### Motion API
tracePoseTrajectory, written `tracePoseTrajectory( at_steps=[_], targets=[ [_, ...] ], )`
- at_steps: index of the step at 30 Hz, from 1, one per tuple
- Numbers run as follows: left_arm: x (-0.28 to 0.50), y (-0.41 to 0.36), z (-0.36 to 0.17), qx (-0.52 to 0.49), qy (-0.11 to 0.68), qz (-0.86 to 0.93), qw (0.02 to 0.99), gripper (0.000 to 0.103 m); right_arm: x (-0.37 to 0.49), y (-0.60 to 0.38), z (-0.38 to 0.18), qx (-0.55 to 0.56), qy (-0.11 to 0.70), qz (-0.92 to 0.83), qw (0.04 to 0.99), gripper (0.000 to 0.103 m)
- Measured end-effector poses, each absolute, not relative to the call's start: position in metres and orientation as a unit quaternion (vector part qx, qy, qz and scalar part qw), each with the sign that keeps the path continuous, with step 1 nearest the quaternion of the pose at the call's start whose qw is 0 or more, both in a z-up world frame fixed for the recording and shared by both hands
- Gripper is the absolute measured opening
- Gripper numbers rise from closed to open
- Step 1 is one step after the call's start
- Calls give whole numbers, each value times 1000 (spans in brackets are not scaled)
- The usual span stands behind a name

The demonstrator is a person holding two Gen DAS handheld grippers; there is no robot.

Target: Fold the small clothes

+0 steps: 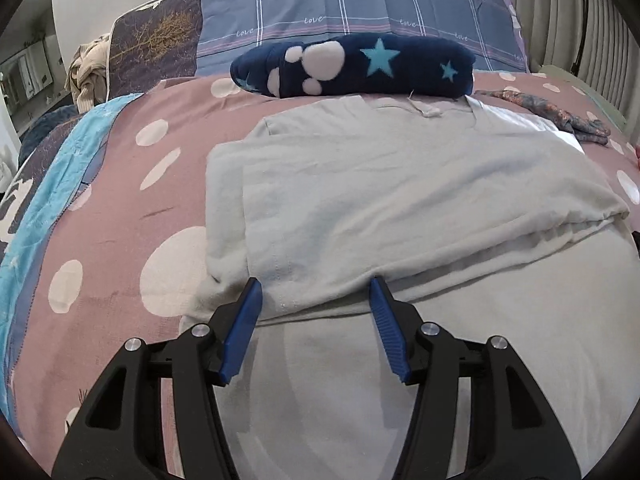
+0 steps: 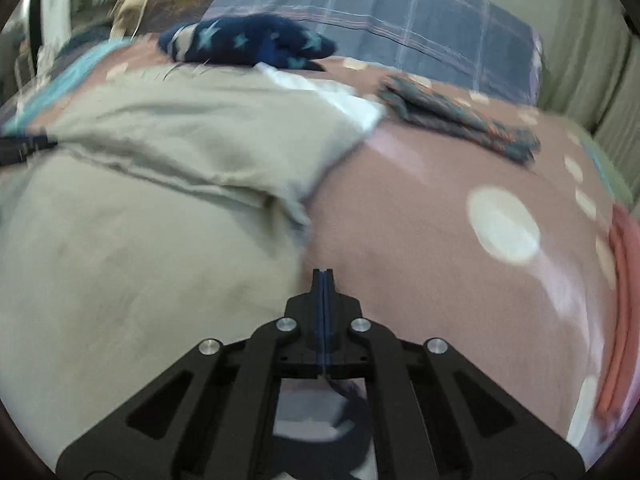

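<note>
Grey shirt [image 1: 400, 184]: lies on the bed [image 1: 132, 208], partly folded, a flap doubled over its upper part. Left gripper [image 1: 316, 288]: fingers released, apart, tips at the flap's near edge, gripping nothing. Right gripper [image 2: 323, 276]: fingers clenched together, empty, at the shirt's right edge. Starred navy cloth [image 1: 360, 64] behind the shirt; patterned cloth [image 2: 460, 124] to its right.

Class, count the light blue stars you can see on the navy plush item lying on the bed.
2 in the left wrist view: a large star mid-body, a small star to its right. More may be hidden.
</note>
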State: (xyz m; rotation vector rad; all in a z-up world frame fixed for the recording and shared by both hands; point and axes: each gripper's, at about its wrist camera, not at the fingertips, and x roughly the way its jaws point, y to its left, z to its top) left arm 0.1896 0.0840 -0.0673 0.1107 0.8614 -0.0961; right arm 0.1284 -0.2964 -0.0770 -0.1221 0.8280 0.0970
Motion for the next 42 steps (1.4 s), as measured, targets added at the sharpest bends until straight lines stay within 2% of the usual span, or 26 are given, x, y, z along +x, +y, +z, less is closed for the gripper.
tracePoseTrajectory(
  at_steps=[4,8,10,11,12,15,20,24,28,29,31,34,42],
  targets=[
    [190,91,-55,54,404,-32,912,57,134,-309,-60,25,393,88,915,4],
    [203,105,-43,31,402,-7,915,57,152,-285,-43,35,349,128,928,4],
    [214,107,-52,34,419,-6,907,57,165,-278,-54,50,369,135,918,13],
    [220,105,-63,52,432,1,900,59,179,-274,-73,51,414,118,901,13],
    [225,103,-78,83,437,10,895,69,185,-272,-86,49,440,112,889,10],
    [225,119,-75,35,439,6,898,71,178,-277,-89,57,441,119,888,6],
    [205,118,-65,40,426,3,904,71,141,-283,-88,31,437,125,890,5],
    [154,127,-54,46,416,-32,908,71,104,-306,-90,93,441,140,882,11],
    [110,150,-63,36,442,-50,895,73,64,-316,-95,133,443,146,874,17],
    [100,156,-67,21,452,-59,890,73,58,-317,-95,143,445,150,871,19],
    [72,172,-72,-22,455,-83,886,75,44,-320,-95,171,448,163,863,34],
    [39,181,-74,-40,452,-112,884,75,20,-314,-92,172,453,167,859,42],
    [-42,200,-78,-91,430,-188,878,75,-65,-317,-94,204,454,184,847,43]
  ],
)
